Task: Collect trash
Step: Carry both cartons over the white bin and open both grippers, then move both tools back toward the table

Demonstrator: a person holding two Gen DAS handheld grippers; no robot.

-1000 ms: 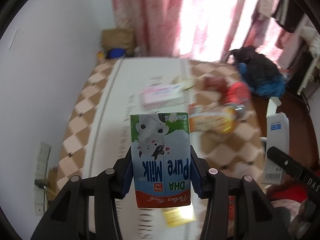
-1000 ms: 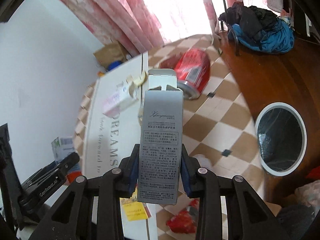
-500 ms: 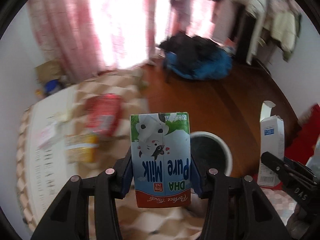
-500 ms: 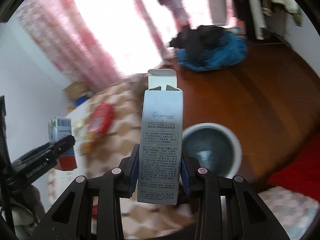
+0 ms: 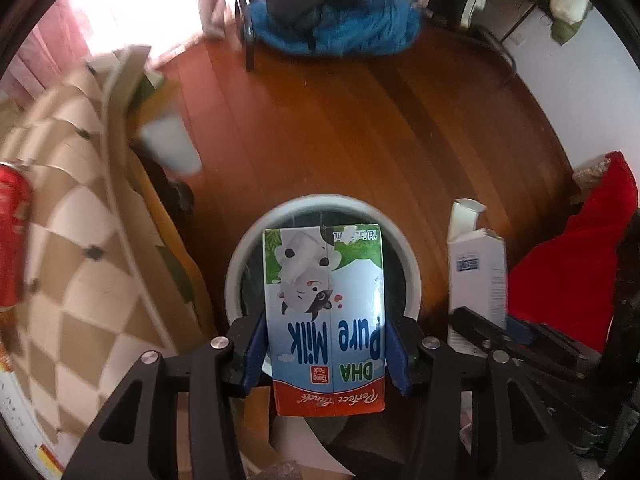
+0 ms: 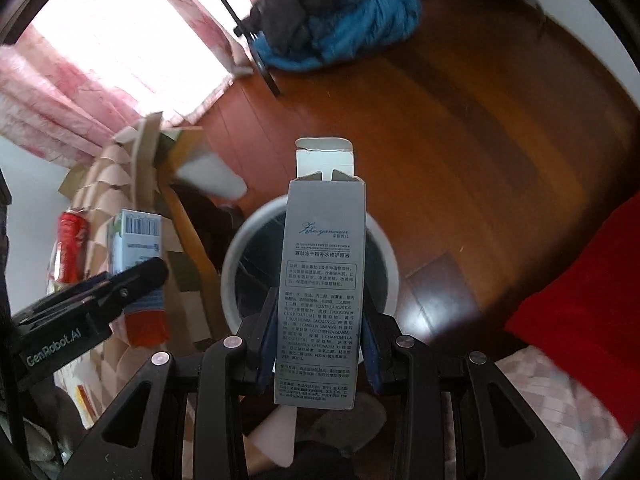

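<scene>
My left gripper (image 5: 325, 344) holds a blue-and-white "Pure Milk" carton (image 5: 324, 312) between its blue pads; its jaws are opening, and the pads still touch the carton's sides. The carton hangs straight over a round white-rimmed bin (image 5: 236, 264) with a dark liner, standing on the wood floor. My right gripper (image 6: 320, 332) is shut on a tall grey box (image 6: 322, 280) with an open top flap, also above the bin (image 6: 230, 264). Each view shows the other item off to the side: the grey box (image 5: 476, 264) and the milk carton (image 6: 136, 240).
A table with a chequered cloth (image 5: 72, 240) stands left of the bin and carries a red can (image 5: 12, 232). A heap of blue and black clothing (image 5: 332, 20) lies on the floor beyond. Red fabric (image 5: 580, 260) is at the right, pink curtains (image 6: 60, 112) at the window.
Both grippers have swung from above the table to above the bin and tipped downward. The bin moved from the right edge to directly under the carton and box, both still held.
</scene>
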